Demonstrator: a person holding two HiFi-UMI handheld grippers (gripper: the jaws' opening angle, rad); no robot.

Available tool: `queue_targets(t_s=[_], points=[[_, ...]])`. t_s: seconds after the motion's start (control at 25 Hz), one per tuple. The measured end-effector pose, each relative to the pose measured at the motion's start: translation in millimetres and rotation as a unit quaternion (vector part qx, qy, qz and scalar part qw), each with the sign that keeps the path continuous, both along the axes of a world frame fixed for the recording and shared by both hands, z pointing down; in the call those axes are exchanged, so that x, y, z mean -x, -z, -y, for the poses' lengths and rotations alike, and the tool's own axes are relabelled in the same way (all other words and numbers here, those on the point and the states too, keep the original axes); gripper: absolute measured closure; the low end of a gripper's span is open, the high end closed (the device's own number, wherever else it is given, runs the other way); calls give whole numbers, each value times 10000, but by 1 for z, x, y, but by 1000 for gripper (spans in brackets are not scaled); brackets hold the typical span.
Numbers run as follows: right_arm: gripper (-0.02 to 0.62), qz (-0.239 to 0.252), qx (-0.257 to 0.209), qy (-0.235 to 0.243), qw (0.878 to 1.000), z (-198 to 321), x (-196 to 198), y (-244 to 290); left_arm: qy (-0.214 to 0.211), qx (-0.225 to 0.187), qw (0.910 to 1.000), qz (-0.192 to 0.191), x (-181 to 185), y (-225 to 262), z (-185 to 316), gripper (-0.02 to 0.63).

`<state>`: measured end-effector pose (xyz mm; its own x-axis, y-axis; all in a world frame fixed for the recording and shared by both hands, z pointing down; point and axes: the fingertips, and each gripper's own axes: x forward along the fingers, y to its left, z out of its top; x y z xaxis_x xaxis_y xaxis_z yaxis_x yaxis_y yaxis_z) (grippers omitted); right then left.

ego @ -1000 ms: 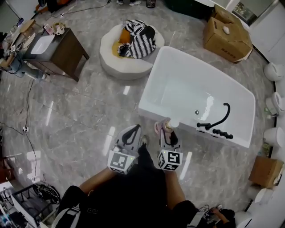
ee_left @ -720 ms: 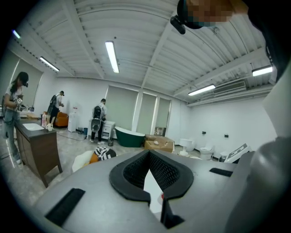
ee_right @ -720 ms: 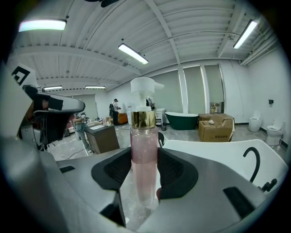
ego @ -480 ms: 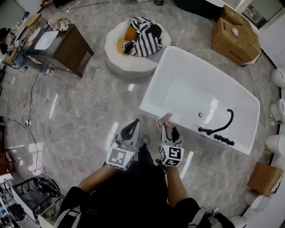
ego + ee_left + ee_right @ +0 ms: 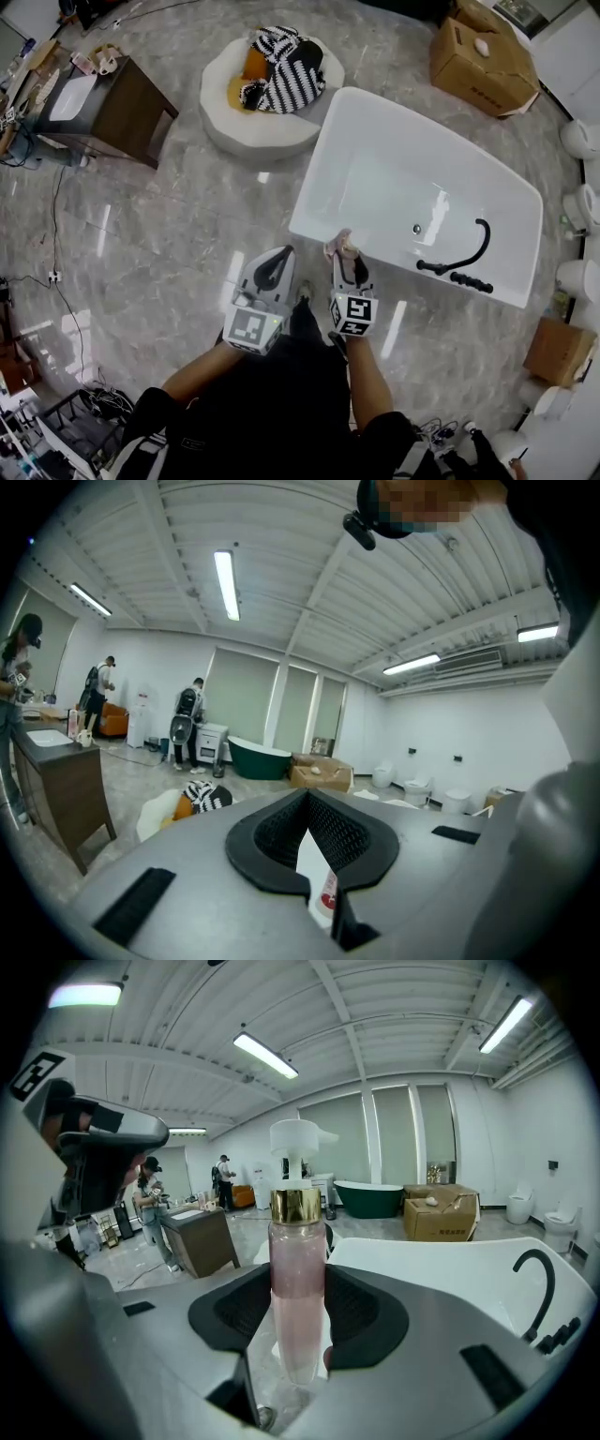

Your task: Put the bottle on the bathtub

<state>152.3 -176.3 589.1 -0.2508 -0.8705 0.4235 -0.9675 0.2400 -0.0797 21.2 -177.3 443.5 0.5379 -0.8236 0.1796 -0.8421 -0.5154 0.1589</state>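
Note:
A clear pink pump bottle [image 5: 297,1269] with a gold collar and white pump stands upright between the jaws of my right gripper [image 5: 298,1340], which is shut on it. In the head view the bottle [image 5: 342,247] is at the near rim of the white bathtub [image 5: 394,169], with the right gripper [image 5: 349,270] just behind it. The tub's rim [image 5: 422,1260] stretches away to the right in the right gripper view. My left gripper [image 5: 272,274] hovers over the floor left of the right one, shut with nothing in it [image 5: 314,860].
A black faucet [image 5: 461,255] sits on the tub's near right end. A round white pouf [image 5: 230,131] with striped cloth lies beyond the tub's left end. A brown cabinet [image 5: 117,108], a cardboard box [image 5: 483,56] and white toilets [image 5: 577,136] stand around.
The right gripper has carried the bottle slightly forward, up to the tub's near rim. The left gripper stays beside it, still shut.

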Motion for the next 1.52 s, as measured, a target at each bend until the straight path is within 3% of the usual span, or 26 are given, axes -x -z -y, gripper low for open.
queue_targets(t_s=[0.2, 0.4, 0.96, 1.24, 1.52], points=[[414, -81, 72, -67, 9999, 19, 9, -28, -61, 60, 9999, -73, 9, -11, 19, 591], [414, -114, 137, -55, 9998, 36, 12, -53, -203, 71, 9996, 160, 12, -28, 33, 591], [414, -217, 302, -158, 9992, 61, 17, -128, -367, 10, 9988, 320, 13, -71, 69, 591], [414, -227, 449, -282, 9983, 60, 16, -166, -198, 104, 9997, 94, 17, -80, 76, 591], [414, -274, 440, -356, 9980, 69, 18, -192, -246, 248, 9993, 123, 24, -102, 80, 591]])
